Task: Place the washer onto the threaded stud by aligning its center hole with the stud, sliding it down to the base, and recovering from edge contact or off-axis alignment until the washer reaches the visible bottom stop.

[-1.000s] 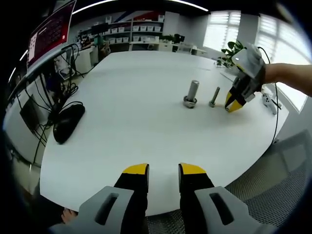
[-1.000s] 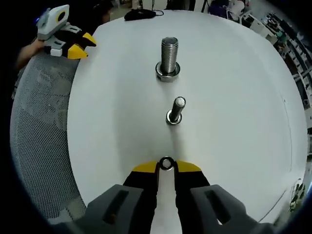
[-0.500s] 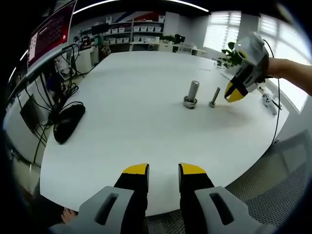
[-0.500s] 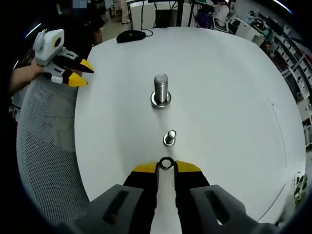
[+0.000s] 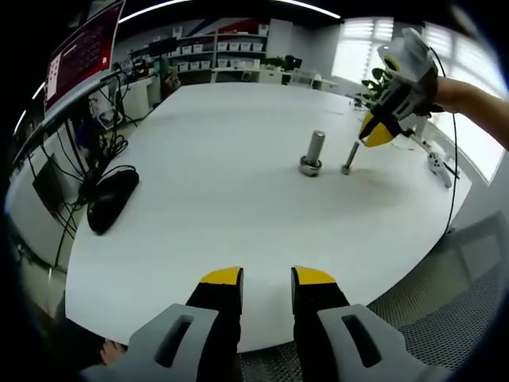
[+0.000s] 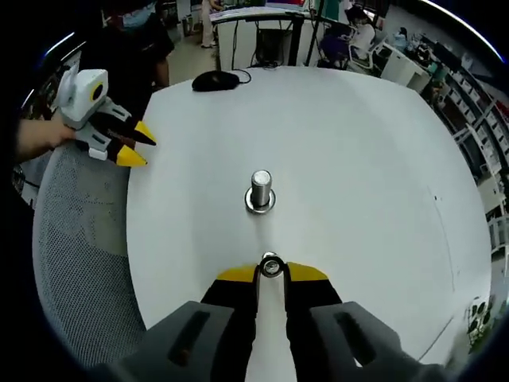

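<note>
The right gripper (image 6: 271,273), clenched on the washer (image 6: 271,267), hangs just above the top of the thin upright stud (image 5: 350,158) — hole nearly over its axis — while the left gripper (image 5: 266,278), slightly parted and holding nothing, waits well apart.

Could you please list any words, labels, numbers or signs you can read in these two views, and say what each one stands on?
None can be read.
Red screen at the upper left of the left gripper view: pale rows that may be text, too small and blurred to read.
Bins on the far shelves: any labels are too small to read.
Large stud, washer in the right gripper, left gripper: no markings visible.
</note>
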The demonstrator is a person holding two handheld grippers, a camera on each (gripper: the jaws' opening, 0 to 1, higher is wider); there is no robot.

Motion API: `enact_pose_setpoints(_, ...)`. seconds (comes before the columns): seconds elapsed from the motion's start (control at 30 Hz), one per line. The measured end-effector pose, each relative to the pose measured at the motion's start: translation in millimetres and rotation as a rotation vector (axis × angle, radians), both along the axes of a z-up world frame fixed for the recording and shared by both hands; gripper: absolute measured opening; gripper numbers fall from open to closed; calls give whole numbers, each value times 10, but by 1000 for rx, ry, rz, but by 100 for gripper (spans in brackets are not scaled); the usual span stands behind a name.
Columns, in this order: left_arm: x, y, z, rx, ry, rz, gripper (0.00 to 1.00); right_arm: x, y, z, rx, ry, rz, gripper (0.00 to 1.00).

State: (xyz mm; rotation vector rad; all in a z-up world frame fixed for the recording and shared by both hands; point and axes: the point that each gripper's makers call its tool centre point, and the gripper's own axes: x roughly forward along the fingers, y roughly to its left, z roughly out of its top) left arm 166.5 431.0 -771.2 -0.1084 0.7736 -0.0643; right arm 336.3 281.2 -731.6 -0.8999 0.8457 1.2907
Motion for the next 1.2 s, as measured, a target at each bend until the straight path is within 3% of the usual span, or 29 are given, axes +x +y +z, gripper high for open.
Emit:
enact_pose_setpoints(0.4,10,7,2,4,-4,-2,22,46,39,-84,-34,8,12,14)
enact_pose_setpoints(0.8,4,9,-6,3,1,1,22,31,38,-348,-103,22,46,14)
enact_pose_setpoints(1.03,3,9,-1,-1,1,2,21,26,71,-474,-119,43,56,14)
enact_pose_setpoints(1.2,8,9,-2,4,-1,-5,21,-2,98,-530,-111,44,109,16)
